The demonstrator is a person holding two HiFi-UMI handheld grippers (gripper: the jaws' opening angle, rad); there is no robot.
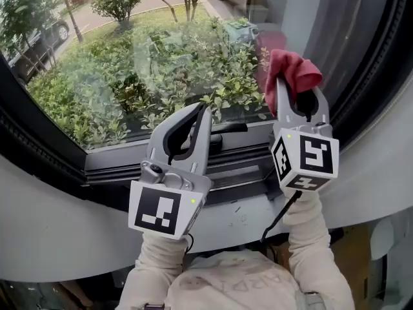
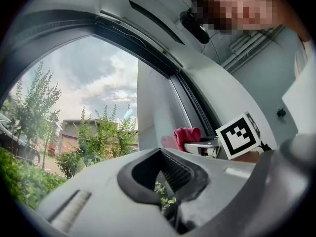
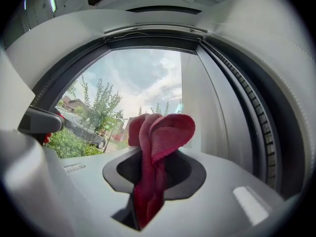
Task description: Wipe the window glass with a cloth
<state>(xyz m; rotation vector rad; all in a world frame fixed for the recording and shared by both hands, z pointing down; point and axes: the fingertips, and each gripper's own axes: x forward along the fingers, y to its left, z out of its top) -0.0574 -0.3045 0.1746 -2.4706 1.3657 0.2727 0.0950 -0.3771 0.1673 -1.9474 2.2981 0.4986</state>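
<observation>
Right tongs (image 1: 300, 102) pinch the red cloth (image 1: 293, 70) at the window glass (image 1: 129, 63) near the right frame (image 1: 381, 63); open pane leftward. Left tongs (image 1: 201, 110) closed, empty, by sill (image 1: 239, 155).

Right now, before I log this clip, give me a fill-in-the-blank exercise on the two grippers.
The right gripper is shut on the ____.
That item's colour is ____.
The left gripper, jaws together, holds ____.
Missing words: cloth; red; nothing.
</observation>
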